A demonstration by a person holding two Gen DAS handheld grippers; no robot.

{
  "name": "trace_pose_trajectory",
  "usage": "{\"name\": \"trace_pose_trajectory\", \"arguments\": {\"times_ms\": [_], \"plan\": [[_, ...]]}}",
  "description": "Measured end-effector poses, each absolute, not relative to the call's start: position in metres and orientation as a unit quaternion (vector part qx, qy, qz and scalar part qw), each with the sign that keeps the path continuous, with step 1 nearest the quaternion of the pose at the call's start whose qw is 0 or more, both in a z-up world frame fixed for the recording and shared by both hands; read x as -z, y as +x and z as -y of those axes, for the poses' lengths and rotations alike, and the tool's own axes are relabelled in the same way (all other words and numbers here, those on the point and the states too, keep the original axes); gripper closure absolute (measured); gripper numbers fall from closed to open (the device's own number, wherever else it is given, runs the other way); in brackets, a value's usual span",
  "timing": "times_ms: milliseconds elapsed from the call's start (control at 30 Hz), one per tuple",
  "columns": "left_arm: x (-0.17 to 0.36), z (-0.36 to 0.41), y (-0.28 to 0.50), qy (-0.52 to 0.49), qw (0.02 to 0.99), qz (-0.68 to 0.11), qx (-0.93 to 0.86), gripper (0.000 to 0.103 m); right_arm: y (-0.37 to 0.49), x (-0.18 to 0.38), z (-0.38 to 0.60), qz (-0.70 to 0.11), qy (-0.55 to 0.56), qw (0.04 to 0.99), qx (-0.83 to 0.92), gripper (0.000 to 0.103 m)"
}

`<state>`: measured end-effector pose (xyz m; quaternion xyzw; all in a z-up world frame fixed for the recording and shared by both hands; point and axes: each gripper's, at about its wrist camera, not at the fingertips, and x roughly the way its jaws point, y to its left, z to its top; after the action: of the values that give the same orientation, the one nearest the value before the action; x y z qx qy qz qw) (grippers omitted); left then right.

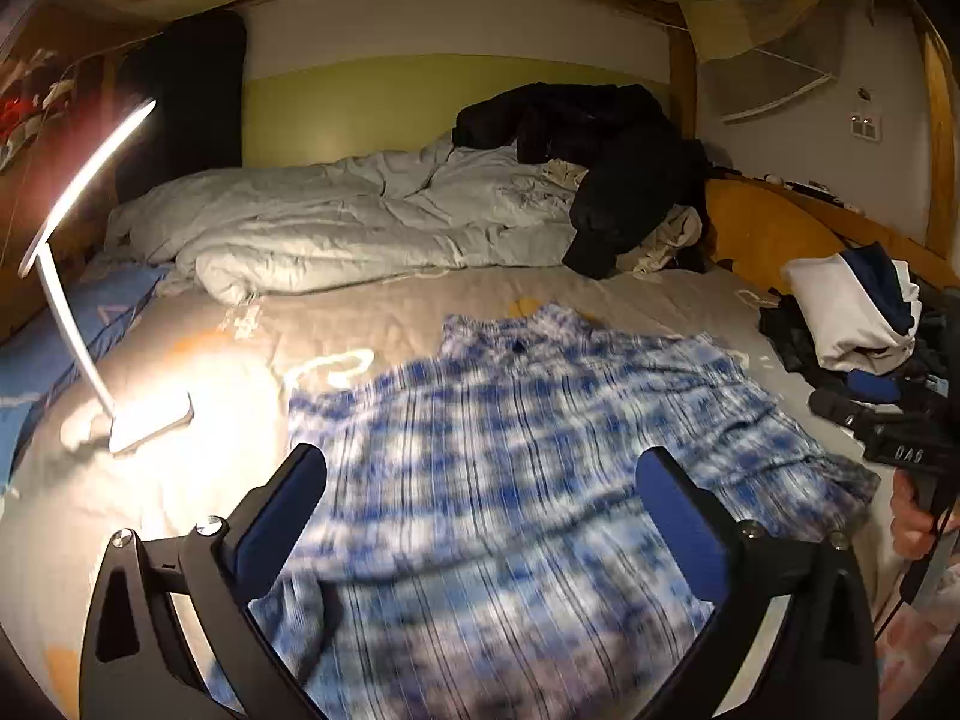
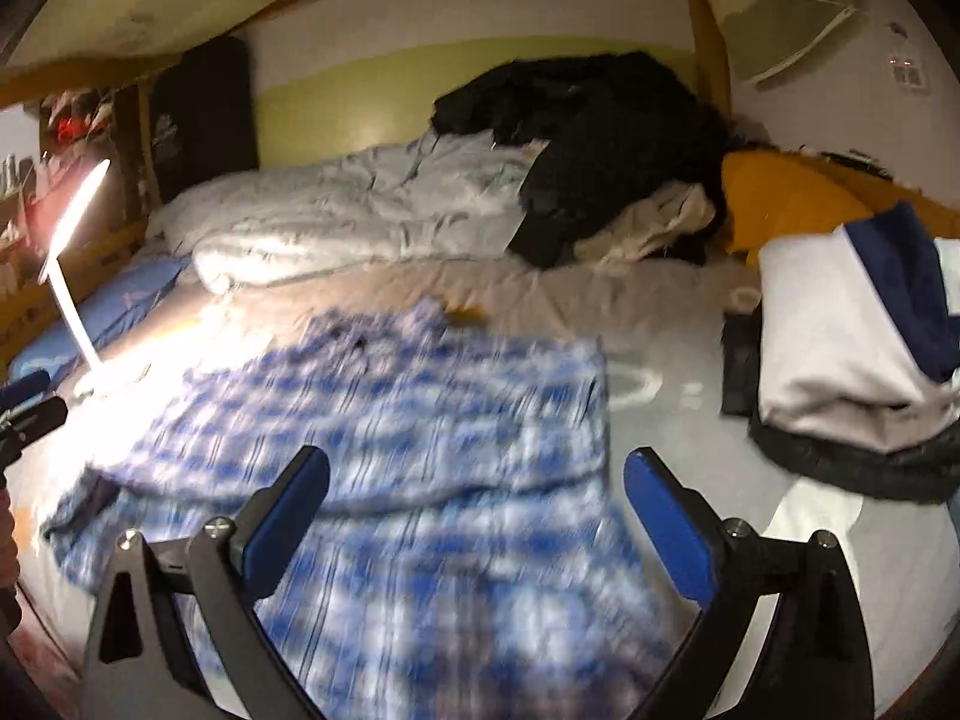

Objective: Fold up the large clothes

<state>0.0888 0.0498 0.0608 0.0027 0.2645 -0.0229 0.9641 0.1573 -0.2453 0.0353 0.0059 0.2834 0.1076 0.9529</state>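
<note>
The left gripper [image 1: 480, 480] hangs tilted downward over the near part of a blue-and-white plaid shirt [image 1: 510, 450], its jaws spread wide with nothing between the blue pads [image 1: 282, 516]; they press on no cloth. The right gripper [image 2: 477, 480] is angled down in the same way, over the shirt's right half, and it too stands fully parted and empty, its right finger over the bare bed sheet [image 2: 690, 360]. In the left wrist view the right gripper shows at the far right edge as a dark body, with part of a hand [image 1: 912, 516] on its grip. The shirt lies spread on the bed, its collar end pointing to the far side and its hem end nearest the cameras; both views are blurred, so its creases cannot be read. A lit desk lamp [image 1: 90, 276] stands on the sheet just left of the shirt. A rumpled pale duvet [image 1: 336, 222] lies across the far side of the bed with a black garment [image 1: 600, 144] heaped on its right end. A pile of clothes [image 2: 852, 336], white and navy on top, sits to the right of the shirt, apart from it.
</note>
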Motion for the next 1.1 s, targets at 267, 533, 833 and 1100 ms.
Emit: {"name": "trace_pose_trajectory", "arguments": {"times_ms": [267, 533, 833, 1100], "plan": [[-0.028, -0.047, 0.075, 0.000, 0.948, -0.317, 0.029, 0.000, 0.136, 0.010, 0.207, -0.363, -0.061, 0.919, -0.142, 0.004], [-0.022, -0.047, 0.076, -0.003, 0.944, -0.328, 0.030, 0.000, 0.098, 0.043, 0.158, -0.378, -0.170, 0.884, -0.214, 0.004], [-0.001, -0.032, 0.081, 0.023, 0.930, -0.364, 0.051, 0.000, 0.118, 0.069, 0.165, -0.420, -0.203, 0.872, -0.148, 0.004], [0.043, 0.008, 0.080, 0.109, 0.880, -0.451, 0.104, 0.000, 0.141, 0.056, 0.199, -0.426, -0.172, 0.885, -0.078, 0.004]]}}
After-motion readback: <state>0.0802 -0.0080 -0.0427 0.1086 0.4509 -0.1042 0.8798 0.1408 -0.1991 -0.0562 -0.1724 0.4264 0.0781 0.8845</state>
